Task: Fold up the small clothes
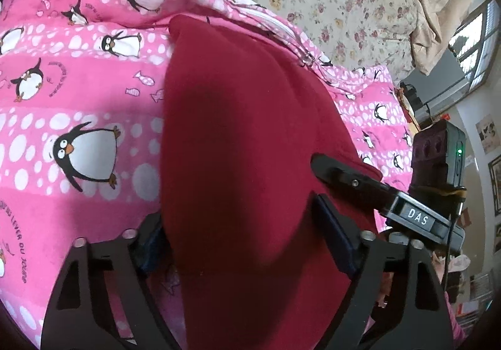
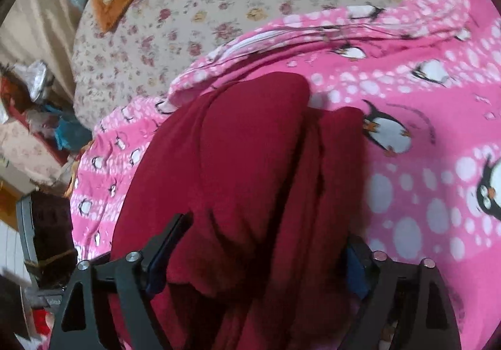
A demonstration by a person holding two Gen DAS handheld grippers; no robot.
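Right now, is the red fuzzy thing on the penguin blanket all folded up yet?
Not yet. The dark red fleece garment already lies doubled into long layers on the pink penguin blanket. The left gripper and right gripper each have its bunched near end between their fingers, though the grip itself is hidden. Left to do: finish the fold and lay it flat.

Dark red garment (image 1: 244,137) lies bunched, loosely folded.
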